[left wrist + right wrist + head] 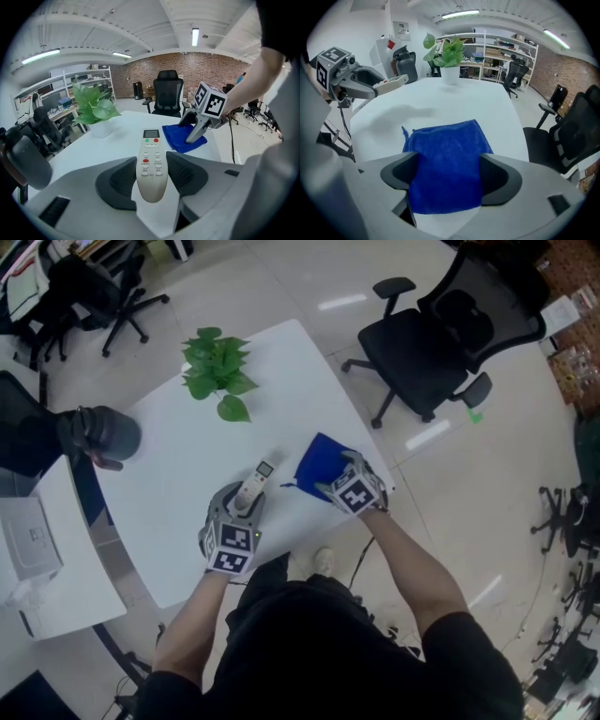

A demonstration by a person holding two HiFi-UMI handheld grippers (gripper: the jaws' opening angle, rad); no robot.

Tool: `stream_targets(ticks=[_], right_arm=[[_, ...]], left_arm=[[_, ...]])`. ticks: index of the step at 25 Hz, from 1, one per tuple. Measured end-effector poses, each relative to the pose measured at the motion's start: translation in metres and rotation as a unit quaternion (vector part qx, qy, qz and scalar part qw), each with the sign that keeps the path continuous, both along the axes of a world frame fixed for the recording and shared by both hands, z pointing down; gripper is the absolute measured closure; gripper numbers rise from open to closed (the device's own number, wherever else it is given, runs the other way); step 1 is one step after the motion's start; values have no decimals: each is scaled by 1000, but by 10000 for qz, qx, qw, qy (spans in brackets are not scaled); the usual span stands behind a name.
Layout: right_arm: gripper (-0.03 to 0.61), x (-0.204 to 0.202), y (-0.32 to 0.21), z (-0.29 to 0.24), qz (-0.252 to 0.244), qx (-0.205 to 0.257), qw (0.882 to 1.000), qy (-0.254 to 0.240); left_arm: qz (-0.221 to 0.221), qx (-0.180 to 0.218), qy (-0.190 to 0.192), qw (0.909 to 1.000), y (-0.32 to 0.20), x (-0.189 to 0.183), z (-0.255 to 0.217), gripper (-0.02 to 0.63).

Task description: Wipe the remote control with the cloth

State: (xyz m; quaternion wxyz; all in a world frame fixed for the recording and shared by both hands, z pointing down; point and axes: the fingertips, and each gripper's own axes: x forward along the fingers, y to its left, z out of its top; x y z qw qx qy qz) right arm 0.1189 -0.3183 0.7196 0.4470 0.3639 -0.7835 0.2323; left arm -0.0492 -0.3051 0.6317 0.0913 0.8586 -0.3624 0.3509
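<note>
A white remote control [151, 164] with red and green buttons sticks out between the jaws of my left gripper [151, 176], which is shut on its lower half. In the head view the remote [253, 486] is held over the white table [178, 474], near its front edge. A blue cloth [447, 159] lies flat on the table to the right. My right gripper [447, 176] is open, its pads standing on either side of the cloth's near part and not pressing it. In the head view the right gripper [339, 472] is at the near edge of the cloth [319, 465].
A potted green plant [217, 371] stands at the table's far side. A black office chair [441, 334] is on the floor beyond the right corner. At the left are a dark chair back [98, 432] and a white side desk [37, 549].
</note>
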Motion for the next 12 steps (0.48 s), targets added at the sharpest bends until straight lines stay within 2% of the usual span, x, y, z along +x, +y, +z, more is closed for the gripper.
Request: stream_targets(ticks=[6,9,11,12], right_arm=[[194,0,3,0,170,134,9996,-163],[309,0,10,-1,188,95,9997,-93],[436,1,18,0,184,38,9998,-22],[454,0,23,-1,189,10,9998,-13]], left_arm=[[-34,174,-113,9998,9,2,-16,411],[-81,256,-170,9995,18,5,-27,411],[-85,346,-204,9992,25,8,-36,411],[-90,402,-215,9989,29,11,-41,411]])
